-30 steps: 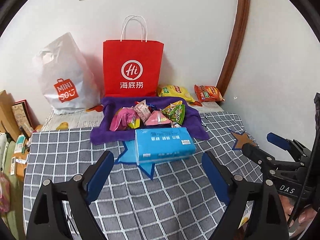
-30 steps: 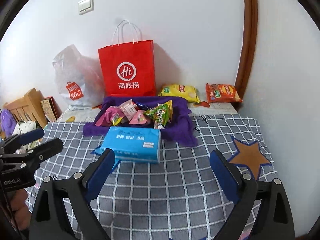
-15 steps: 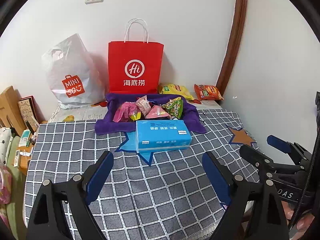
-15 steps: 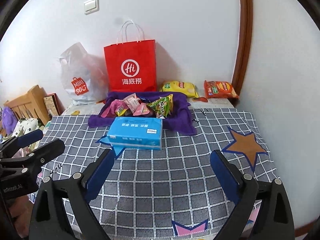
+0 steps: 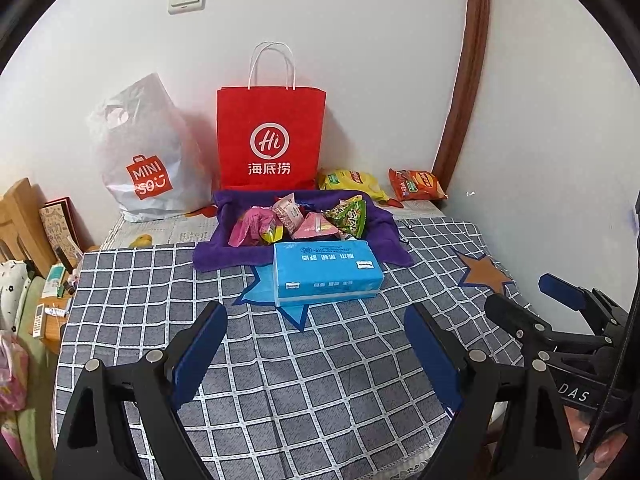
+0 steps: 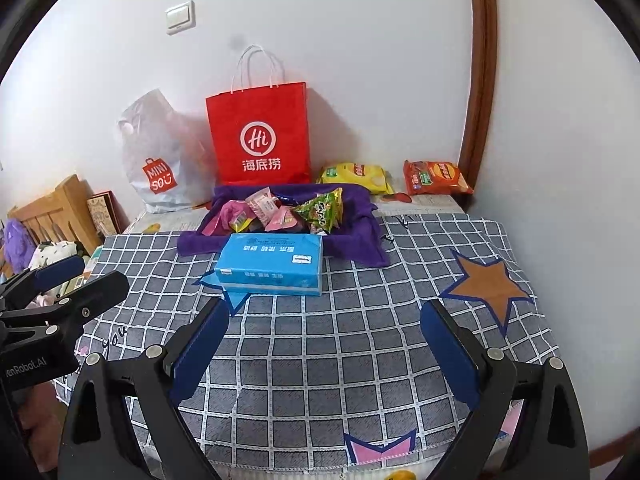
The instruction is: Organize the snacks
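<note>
Several small snack packets (image 5: pixel 304 220) (image 6: pixel 280 214) lie piled on a purple cloth (image 5: pixel 240 258) (image 6: pixel 356 240) at the table's far middle. A yellow chip bag (image 5: pixel 352 182) (image 6: pixel 356 174) and an orange-red chip bag (image 5: pixel 416 184) (image 6: pixel 436 178) lie by the back wall on the right. My left gripper (image 5: pixel 316 340) is open and empty, held above the table's near part. My right gripper (image 6: pixel 324 336) is open and empty too, also back from the snacks. Each shows at the edge of the other's view.
A blue tissue pack (image 5: pixel 326 272) (image 6: pixel 272 264) lies in front of the cloth. A red paper bag (image 5: pixel 270 136) (image 6: pixel 260 134) and a white plastic bag (image 5: pixel 148 160) (image 6: pixel 160 160) stand against the wall. The checked tablecloth (image 5: pixel 320 380) (image 6: pixel 360 360) covers the table. Clutter lies left of it.
Both grippers have pulled back and up from the snacks, so more of the table shows. Both stay open. Nothing on the table moved.
</note>
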